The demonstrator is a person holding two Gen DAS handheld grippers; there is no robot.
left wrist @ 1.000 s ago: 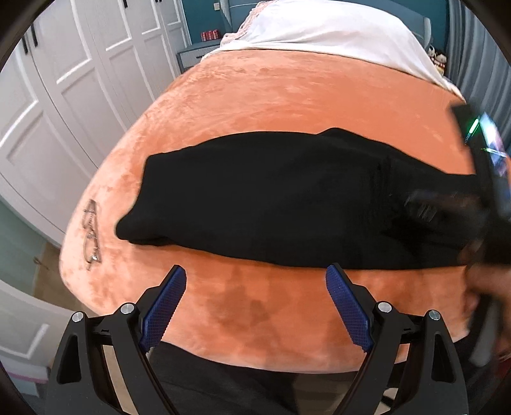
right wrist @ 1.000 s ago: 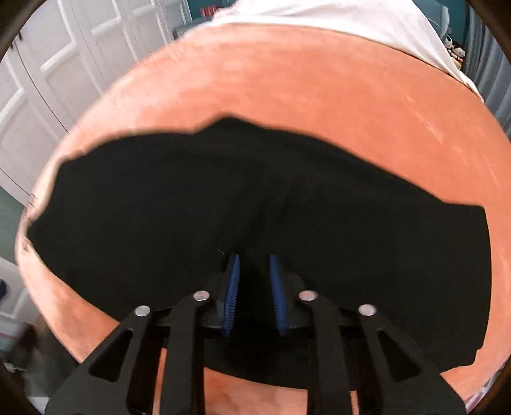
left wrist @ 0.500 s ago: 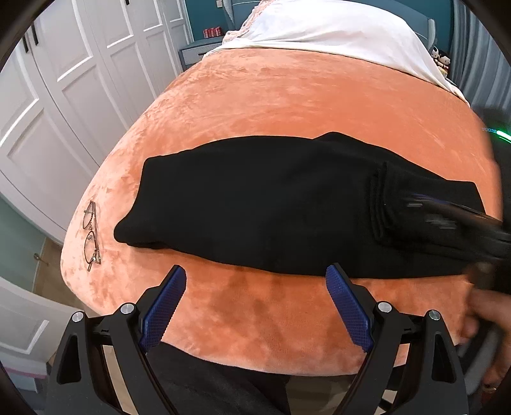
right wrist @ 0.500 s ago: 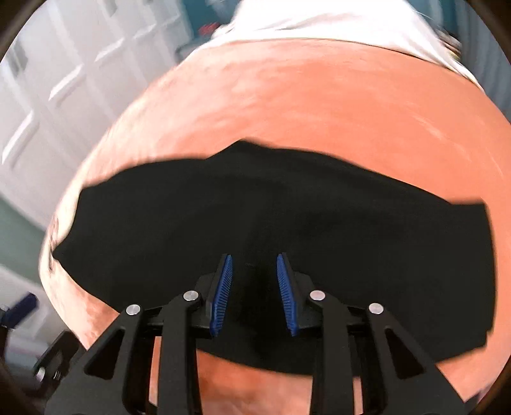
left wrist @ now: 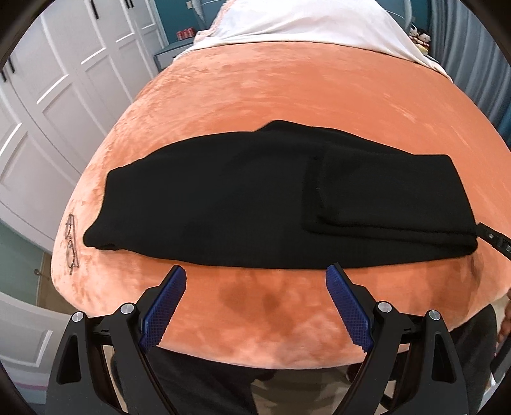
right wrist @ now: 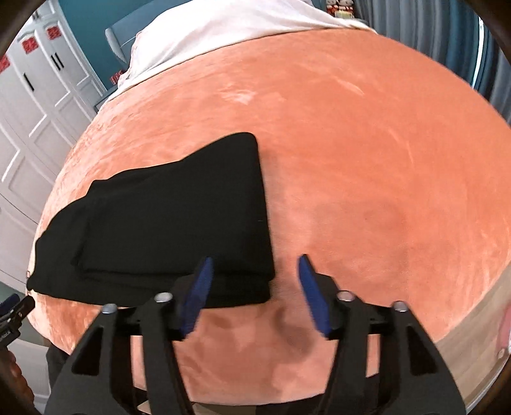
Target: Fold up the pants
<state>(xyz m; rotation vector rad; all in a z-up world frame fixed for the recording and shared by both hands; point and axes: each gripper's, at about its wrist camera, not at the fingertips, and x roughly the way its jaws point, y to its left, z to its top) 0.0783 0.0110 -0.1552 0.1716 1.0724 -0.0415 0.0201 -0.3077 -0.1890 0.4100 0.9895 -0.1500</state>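
Black pants (left wrist: 255,204) lie flat across the near part of the bed's orange plush blanket (left wrist: 287,95), one end folded back over itself into a doubled panel on the right. Both tools hang just short of the cloth, holding nothing: the left gripper (left wrist: 255,281) has its blue fingers (left wrist: 164,306) spread wide, and the right gripper (right wrist: 255,268) is also parted, at the folded corner. Wire-framed glasses (left wrist: 71,244) rest on the blanket's left edge, near the pants. White bedding (left wrist: 303,22) covers the bed's far end, beside white wardrobe doors (left wrist: 57,79).
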